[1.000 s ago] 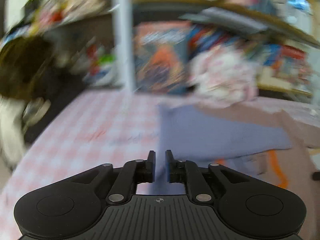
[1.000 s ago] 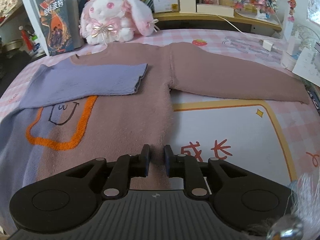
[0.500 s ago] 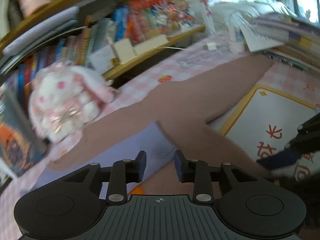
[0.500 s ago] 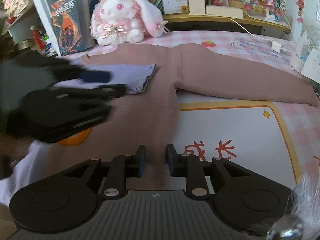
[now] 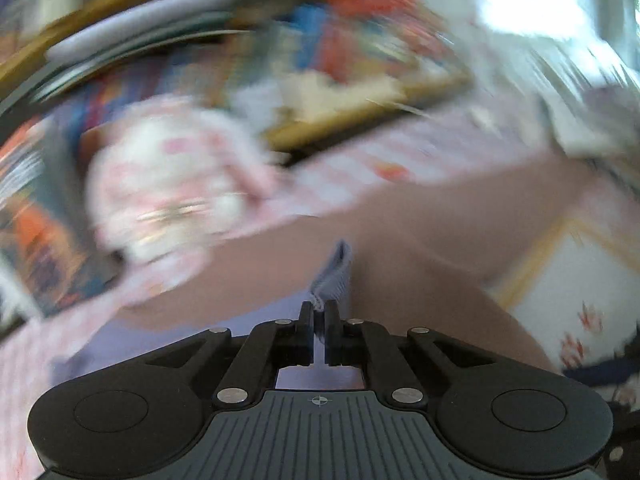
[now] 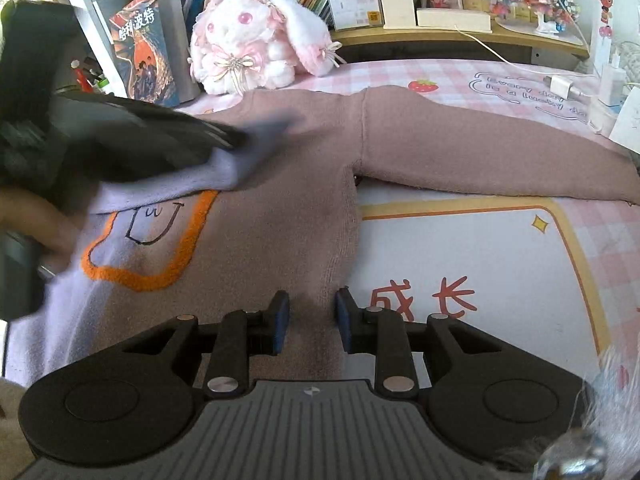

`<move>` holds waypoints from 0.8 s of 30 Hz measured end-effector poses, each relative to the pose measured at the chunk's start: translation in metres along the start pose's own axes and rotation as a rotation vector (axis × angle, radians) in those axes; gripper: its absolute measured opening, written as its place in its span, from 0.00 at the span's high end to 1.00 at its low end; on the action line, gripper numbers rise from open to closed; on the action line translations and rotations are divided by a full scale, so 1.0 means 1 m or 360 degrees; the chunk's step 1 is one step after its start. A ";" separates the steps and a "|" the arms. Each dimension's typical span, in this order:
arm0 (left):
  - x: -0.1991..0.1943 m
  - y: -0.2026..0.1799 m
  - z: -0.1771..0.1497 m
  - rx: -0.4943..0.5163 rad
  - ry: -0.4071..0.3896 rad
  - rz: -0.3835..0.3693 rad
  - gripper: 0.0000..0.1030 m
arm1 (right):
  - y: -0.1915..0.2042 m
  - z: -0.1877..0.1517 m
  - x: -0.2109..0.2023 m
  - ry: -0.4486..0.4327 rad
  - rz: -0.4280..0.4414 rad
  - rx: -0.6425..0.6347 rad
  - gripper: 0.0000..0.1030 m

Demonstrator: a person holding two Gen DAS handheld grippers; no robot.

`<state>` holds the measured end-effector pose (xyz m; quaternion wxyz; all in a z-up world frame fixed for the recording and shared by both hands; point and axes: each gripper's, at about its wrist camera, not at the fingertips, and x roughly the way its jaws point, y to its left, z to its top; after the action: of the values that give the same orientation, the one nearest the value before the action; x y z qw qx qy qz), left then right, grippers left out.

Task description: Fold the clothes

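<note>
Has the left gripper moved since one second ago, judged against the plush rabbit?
Yes. In the right wrist view the left gripper has come in from the left edge, reaching rightward below the plush rabbit, shut on the purple sleeve.

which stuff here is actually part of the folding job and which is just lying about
Part of the job:
- sweater
- its lilac sleeve, pinched in the left gripper
- right gripper, open at the sweater's edge

Just lying about:
- plush rabbit
- books
- charger
- desk mat

Left view bg all motion-blurred; left tongs a dark smear in right view; sweater hem hidden under right tongs.
</note>
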<state>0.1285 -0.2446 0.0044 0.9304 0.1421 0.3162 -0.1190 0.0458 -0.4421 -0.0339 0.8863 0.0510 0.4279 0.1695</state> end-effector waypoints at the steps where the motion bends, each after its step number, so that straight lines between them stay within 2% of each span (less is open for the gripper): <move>1: -0.009 0.020 -0.002 -0.0085 -0.0022 0.0044 0.96 | 0.001 0.000 0.000 0.0000 -0.0010 0.0002 0.77; 6: -0.054 0.139 -0.035 -0.0390 -0.0003 0.0408 0.96 | 0.007 -0.002 0.000 -0.0018 -0.0067 0.0017 0.76; 11: -0.085 0.234 -0.075 -0.0455 0.0109 0.0781 0.96 | 0.014 -0.001 0.004 -0.0018 -0.0144 0.0015 0.76; 24: -0.112 0.317 -0.118 -0.0623 0.0104 0.1022 0.96 | 0.031 -0.003 0.008 -0.0053 -0.0330 0.0098 0.76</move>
<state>0.0754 0.1055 0.0442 0.9193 0.0571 0.3017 0.2461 0.0398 -0.4107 -0.0347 0.9040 0.0366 0.4213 0.0629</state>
